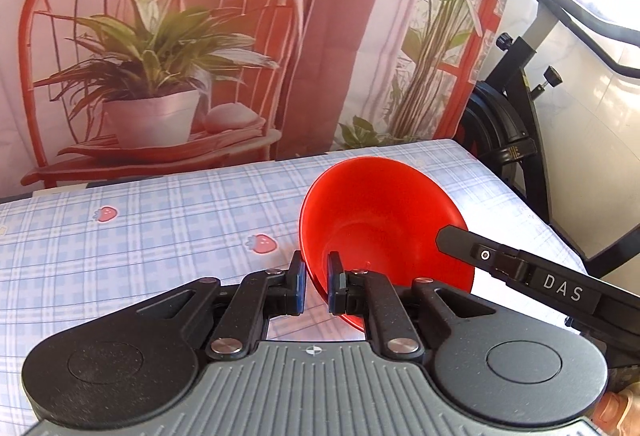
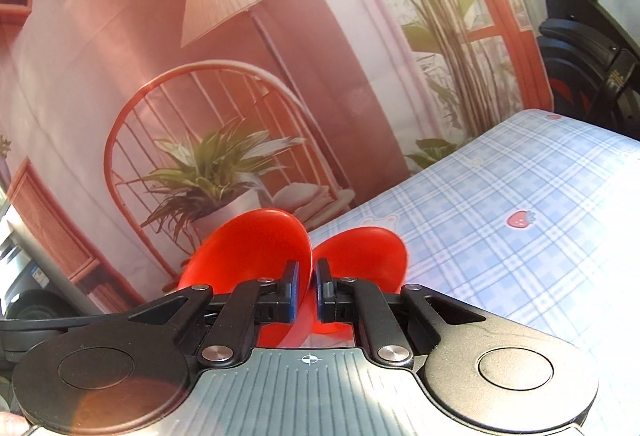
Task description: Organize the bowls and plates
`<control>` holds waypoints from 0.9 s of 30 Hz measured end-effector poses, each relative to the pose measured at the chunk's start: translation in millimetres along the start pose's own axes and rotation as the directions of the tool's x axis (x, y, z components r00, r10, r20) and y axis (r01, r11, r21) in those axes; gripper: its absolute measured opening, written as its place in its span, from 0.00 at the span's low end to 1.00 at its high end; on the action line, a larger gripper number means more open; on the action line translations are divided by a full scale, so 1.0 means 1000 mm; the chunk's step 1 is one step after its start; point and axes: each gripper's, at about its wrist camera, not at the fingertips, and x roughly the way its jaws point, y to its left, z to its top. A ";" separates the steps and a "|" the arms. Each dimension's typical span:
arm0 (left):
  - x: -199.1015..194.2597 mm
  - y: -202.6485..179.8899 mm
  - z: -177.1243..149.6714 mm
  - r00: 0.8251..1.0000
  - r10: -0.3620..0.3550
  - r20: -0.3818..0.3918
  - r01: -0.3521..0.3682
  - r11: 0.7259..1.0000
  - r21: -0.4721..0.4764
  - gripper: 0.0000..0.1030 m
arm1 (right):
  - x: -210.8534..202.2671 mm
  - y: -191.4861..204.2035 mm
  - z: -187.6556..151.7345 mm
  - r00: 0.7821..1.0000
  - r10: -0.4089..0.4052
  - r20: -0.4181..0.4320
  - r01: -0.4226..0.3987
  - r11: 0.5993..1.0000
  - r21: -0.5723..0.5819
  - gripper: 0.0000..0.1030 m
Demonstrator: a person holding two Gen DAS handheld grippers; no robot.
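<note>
- Both jaws are pinching: your left gripper (image 1: 317,286) is clamping the rim of a red bowl (image 1: 384,220) above the checked tablecloth (image 1: 160,236); your right gripper (image 2: 307,294) is holding another red bowl (image 2: 256,248).
- They are looking light, stiff and slippery, so keep gripping the rim.
- "DAS" is showing on the right gripper.

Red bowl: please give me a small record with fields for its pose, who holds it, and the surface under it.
object: red bowl, empty
pose: tilted, opening toward the left wrist camera
left gripper: shut on near rim
right gripper: shut on right rim
surface: blue plaid tablecloth with strawberries
contact with surface: cannot tell
behind: printed backdrop of chair and plant
</note>
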 end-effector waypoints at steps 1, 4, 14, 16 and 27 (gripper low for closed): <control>0.004 -0.005 0.001 1.000 -0.008 -0.003 0.008 1.000 0.004 0.11 | -0.002 -0.007 0.002 1.000 -0.008 0.010 0.008 1.000 0.012 0.07; 0.017 -0.021 0.006 1.000 -0.022 -0.007 0.022 0.999 0.025 0.11 | -0.004 -0.025 0.007 0.999 -0.028 0.030 0.027 0.999 0.042 0.07; 0.063 -0.025 0.018 0.998 0.051 -0.044 -0.051 0.999 0.012 0.11 | 0.029 -0.039 0.013 0.999 -0.041 0.012 0.041 0.999 0.012 0.08; 0.068 -0.023 0.018 0.996 0.066 -0.053 -0.066 0.998 0.011 0.11 | 0.037 -0.038 0.012 0.999 -0.045 -0.005 0.045 0.999 0.007 0.08; 0.080 -0.020 0.013 0.992 0.110 -0.068 -0.108 0.993 0.038 0.11 | 0.053 -0.038 0.004 0.996 -0.073 -0.056 0.073 0.997 0.000 0.08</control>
